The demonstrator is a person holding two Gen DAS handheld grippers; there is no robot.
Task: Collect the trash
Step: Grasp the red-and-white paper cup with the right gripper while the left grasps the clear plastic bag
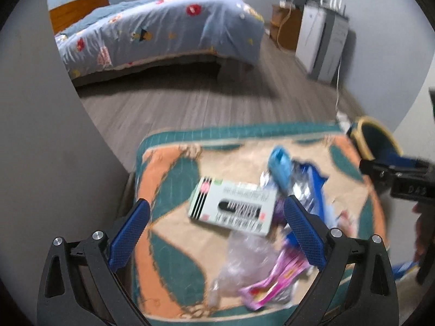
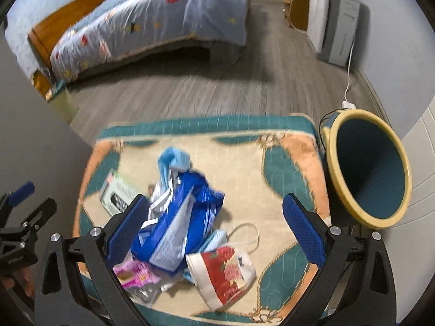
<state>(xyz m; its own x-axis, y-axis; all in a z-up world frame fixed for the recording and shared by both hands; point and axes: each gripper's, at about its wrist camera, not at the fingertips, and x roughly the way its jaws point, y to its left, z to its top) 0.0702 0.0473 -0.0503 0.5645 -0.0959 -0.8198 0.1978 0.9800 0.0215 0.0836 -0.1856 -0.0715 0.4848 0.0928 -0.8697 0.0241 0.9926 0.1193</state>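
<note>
Trash lies heaped on a patterned cushion (image 2: 288, 163): a blue foil bag (image 2: 185, 217), a red-and-white paper cup (image 2: 225, 274) on its side, a pink wrapper (image 2: 136, 273), a light blue crumpled piece (image 2: 174, 160) and a white box (image 1: 233, 206). A clear plastic bag (image 1: 244, 260) lies near the pink wrapper (image 1: 274, 279). My left gripper (image 1: 217, 225) hovers open over the box. My right gripper (image 2: 216, 225) is open above the blue bag and cup. A dark blue bin with a yellow rim (image 2: 369, 168) stands right of the cushion.
Grey wood floor (image 2: 190, 92) stretches to a bed with a blue quilt (image 2: 152, 24). White appliances (image 2: 334, 19) and a wooden cabinet (image 2: 297, 5) line the right wall; a white cable (image 2: 350, 62) runs to a plug behind the bin. A grey wall (image 1: 40, 135) rises on the left.
</note>
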